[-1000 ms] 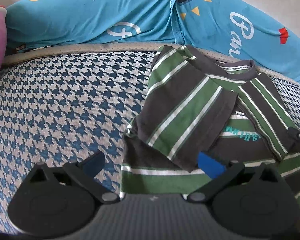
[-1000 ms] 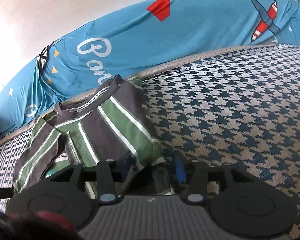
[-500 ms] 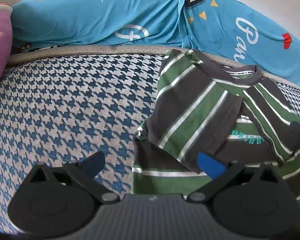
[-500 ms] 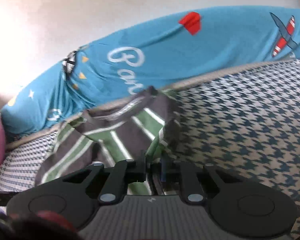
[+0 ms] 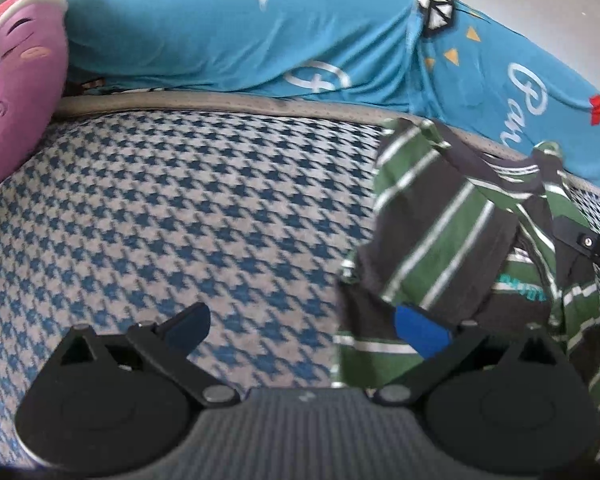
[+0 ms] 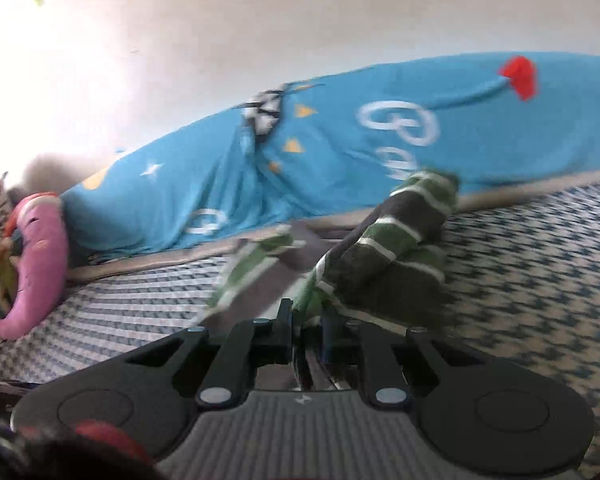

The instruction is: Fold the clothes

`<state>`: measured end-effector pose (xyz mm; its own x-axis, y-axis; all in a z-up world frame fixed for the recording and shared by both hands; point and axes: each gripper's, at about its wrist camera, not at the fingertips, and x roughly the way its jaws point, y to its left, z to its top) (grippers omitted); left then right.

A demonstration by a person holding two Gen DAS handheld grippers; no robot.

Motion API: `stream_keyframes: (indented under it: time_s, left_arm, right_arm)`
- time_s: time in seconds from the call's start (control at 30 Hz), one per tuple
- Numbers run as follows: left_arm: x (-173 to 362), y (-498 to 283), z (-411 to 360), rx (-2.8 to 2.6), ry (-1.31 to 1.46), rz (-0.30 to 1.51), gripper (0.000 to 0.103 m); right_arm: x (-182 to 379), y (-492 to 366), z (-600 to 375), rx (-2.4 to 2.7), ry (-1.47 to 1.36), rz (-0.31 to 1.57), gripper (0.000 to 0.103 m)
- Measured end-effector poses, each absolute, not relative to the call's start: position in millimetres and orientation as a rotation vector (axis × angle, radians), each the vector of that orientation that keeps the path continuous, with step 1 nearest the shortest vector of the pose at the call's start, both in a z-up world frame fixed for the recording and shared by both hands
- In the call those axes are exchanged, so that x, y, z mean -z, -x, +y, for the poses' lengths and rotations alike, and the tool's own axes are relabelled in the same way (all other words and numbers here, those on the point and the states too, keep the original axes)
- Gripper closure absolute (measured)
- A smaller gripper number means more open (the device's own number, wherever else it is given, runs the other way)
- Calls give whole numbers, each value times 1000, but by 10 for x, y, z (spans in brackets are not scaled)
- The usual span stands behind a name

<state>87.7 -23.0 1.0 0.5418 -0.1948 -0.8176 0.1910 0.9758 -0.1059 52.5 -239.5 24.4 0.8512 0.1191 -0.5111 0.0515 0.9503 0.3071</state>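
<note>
A green, dark grey and white striped T-shirt (image 5: 440,240) lies partly folded on the houndstooth bed cover (image 5: 204,216), at the right of the left wrist view. My left gripper (image 5: 304,326) hovers open just left of the shirt's lower edge, with its right fingertip (image 5: 420,334) over the hem. The right gripper's black tip (image 5: 584,240) shows at the shirt's far right side. In the right wrist view my right gripper (image 6: 306,320) is shut on the striped T-shirt (image 6: 384,248), whose right side is lifted and draped ahead of the fingers.
A long blue printed pillow (image 5: 284,40) runs along the back of the bed against the wall. A purple plush toy (image 5: 12,96) lies at the left end. The patterned cover stretches wide to the left of the shirt.
The right gripper closed on the shirt's right edge and lifted it up and toward the left. The left gripper stayed open and shifted left, so the shirt sits farther right in its view.
</note>
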Motion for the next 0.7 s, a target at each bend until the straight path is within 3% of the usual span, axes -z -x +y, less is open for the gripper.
stream_keyframes:
  time_s: [0.23,0.3,0.4,0.7]
  left_arm:
    - [-8,-953,117,177,48,978,0]
    - [11,-975,190,168,52,987,0]
    - [28,-989,290,158,58,993,0]
    - [10,-1011,364,153,66,990,0]
  right_arm:
    - [-154,-771,-1700,-215,-272,569,87]
    - [-35,-848,-1542,-238,-258,608,83]
    - [29,-902,-1504,-234,-270,627,77]
    - [-60,-909,-1562,-270,-274,643,75]
